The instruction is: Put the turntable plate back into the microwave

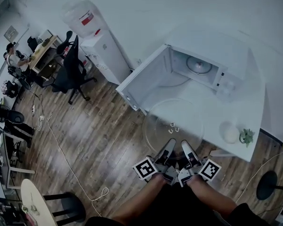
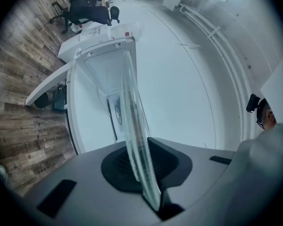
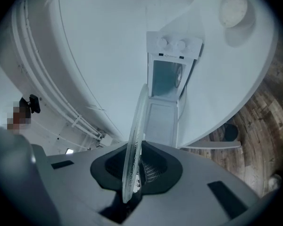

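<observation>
The left tool (image 1: 169, 147) and right tool (image 1: 186, 147) each pinched the near rim of the glass plate (image 1: 173, 124), side by side. The plate was lifted over the bench (image 1: 238, 105) edge, facing the microwave (image 1: 198, 67), whose door (image 1: 144, 81) stood open. Pickup looked done; sliding it inside and seating it remained.

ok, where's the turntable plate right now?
Head view, lower centre: the turntable plate is clamped at its near edge by left gripper and right gripper, in front of the open microwave.

An office: desk (image 1: 43, 51), swivel chair (image 1: 70, 69), water dispenser (image 1: 96, 39), wood floor (image 1: 92, 140).
</observation>
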`<state>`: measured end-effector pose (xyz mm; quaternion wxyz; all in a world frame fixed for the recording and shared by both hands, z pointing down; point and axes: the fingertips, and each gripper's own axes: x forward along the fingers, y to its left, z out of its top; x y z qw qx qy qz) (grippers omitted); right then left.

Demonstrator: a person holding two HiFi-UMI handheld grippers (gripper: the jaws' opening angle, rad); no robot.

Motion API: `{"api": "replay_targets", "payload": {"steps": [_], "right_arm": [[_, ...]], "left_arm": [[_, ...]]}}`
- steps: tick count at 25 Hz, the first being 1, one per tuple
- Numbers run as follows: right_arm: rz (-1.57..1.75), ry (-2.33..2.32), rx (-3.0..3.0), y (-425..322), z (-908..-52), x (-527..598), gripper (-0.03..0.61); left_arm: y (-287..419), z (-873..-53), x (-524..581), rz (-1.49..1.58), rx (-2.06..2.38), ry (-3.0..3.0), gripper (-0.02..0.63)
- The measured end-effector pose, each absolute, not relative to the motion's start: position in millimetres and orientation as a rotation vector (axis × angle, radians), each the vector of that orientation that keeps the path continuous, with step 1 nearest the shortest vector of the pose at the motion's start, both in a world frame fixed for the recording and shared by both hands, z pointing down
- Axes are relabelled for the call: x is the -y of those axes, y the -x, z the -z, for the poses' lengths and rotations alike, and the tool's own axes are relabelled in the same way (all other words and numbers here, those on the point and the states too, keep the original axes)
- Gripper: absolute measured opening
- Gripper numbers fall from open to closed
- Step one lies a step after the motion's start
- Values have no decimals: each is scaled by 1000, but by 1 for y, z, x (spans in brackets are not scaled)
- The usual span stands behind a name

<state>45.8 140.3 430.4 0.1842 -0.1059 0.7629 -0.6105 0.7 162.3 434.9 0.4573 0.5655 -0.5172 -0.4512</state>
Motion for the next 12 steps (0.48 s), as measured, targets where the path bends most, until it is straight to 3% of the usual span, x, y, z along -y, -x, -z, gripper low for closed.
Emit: {"api": "replay_targets", "payload": {"steps": [12], "right_arm": [[1668,452,-2113,-17,-437,-54,60]], "left_arm": [[29,-438,-68,1073,1138,-1434,51]]}}
